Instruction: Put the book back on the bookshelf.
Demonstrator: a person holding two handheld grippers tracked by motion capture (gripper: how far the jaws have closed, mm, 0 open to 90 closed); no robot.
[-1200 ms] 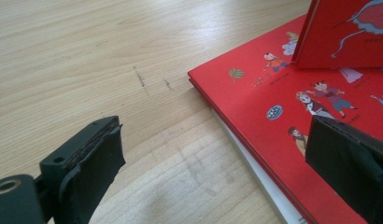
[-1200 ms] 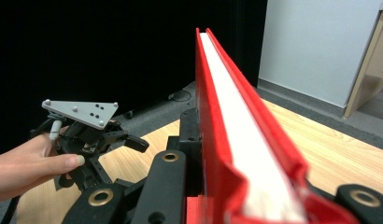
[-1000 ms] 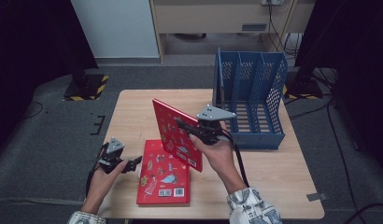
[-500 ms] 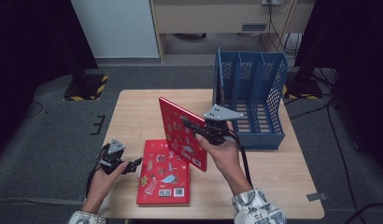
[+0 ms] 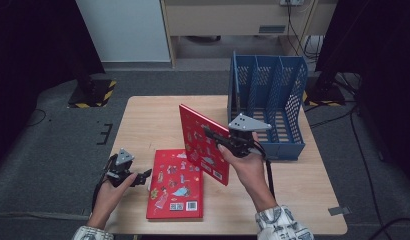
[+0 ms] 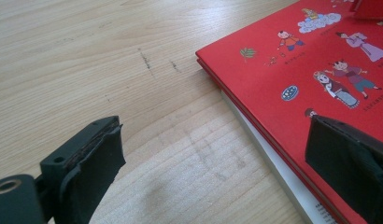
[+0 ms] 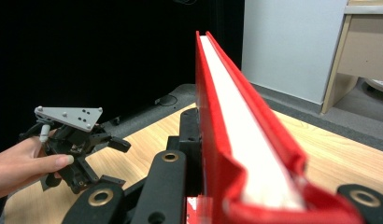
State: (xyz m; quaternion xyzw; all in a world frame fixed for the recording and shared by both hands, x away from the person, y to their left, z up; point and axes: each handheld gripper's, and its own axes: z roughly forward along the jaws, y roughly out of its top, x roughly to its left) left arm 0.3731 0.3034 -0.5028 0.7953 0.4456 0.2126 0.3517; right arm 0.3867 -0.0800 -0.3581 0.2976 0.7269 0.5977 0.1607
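Observation:
My right gripper [image 5: 219,139] is shut on a red picture book [image 5: 202,143] and holds it upright on edge above the table's middle. In the right gripper view the book's page edge [image 7: 236,130] rises between the jaws of that gripper [image 7: 217,158]. A second red picture book [image 5: 176,185] lies flat near the front edge. Just left of it my left gripper [image 5: 141,176] rests low and open, pointing at the flat book. In the left gripper view this gripper [image 6: 213,144] has bare wood and the book's corner [image 6: 311,84] between its jaws.
A blue mesh file rack [image 5: 267,100] with upright dividers stands at the back right of the wooden table [image 5: 153,120], close behind the raised book. A desk and a white panel stand beyond the table. My left gripper [image 7: 73,135] and hand appear in the right gripper view.
My right gripper has carried the upright red book a little to the right, toward the blue rack. The left gripper and the flat book have stayed put.

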